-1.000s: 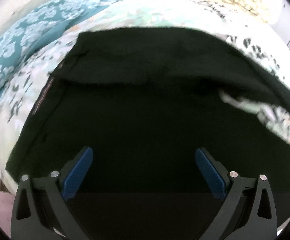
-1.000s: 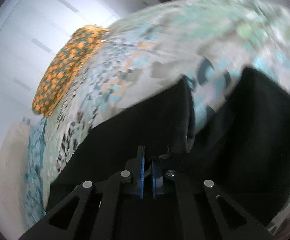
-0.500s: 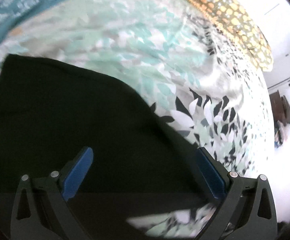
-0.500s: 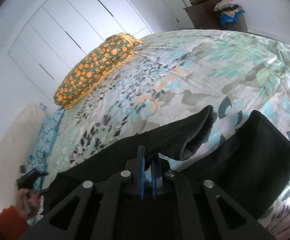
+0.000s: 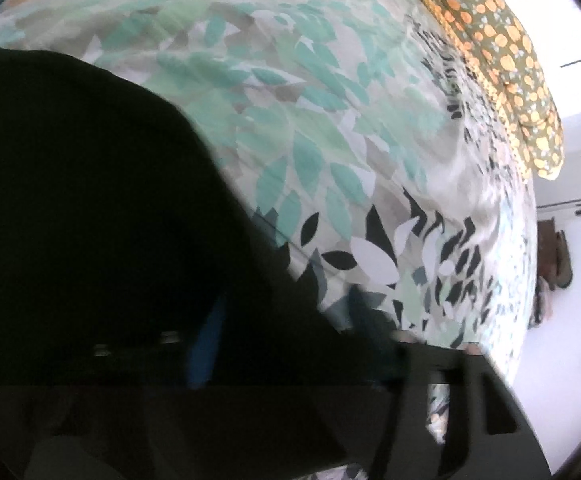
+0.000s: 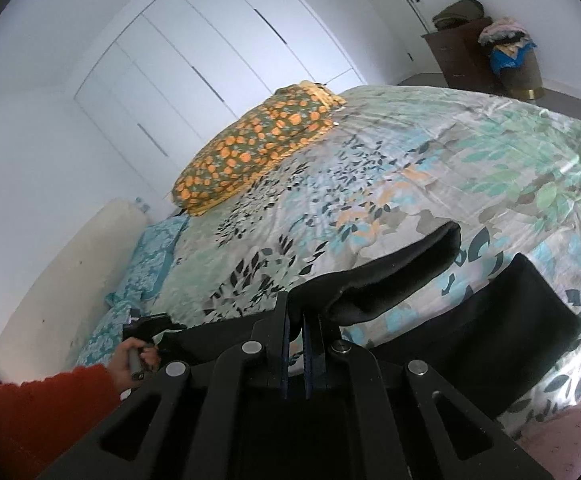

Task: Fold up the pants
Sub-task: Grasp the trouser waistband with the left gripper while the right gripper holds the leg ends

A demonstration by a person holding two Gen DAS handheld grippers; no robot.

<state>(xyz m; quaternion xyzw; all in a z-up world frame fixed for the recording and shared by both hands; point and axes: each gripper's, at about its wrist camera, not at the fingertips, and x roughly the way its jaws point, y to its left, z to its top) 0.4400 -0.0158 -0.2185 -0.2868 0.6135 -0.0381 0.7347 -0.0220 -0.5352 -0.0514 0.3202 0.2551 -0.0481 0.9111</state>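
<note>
Black pants (image 5: 90,200) lie on the leaf-print bedspread (image 5: 310,100). Their edge runs down between the fingers of my left gripper (image 5: 286,332), which shows blurred. Its jaws are closing, and the blue pads stand apart on either side of the cloth. My right gripper (image 6: 295,312) is shut on one black pants leg (image 6: 402,272), holding it lifted above the bed. The other leg (image 6: 490,328) lies flat to the right. Far left in the right wrist view, a hand in a red sleeve (image 6: 38,408) holds the left gripper (image 6: 150,322) at the pants' far end.
An orange-patterned pillow (image 6: 258,148) lies at the head of the bed beside a teal floral one (image 6: 150,256). White wardrobe doors (image 6: 210,52) stand behind. A brown dresser (image 6: 462,56) and a laundry basket (image 6: 518,68) stand in the far corner.
My left gripper swept right across the pants to their edge and its jaws narrowed around the cloth. My right gripper rose, lifting the pants leg higher off the bed.
</note>
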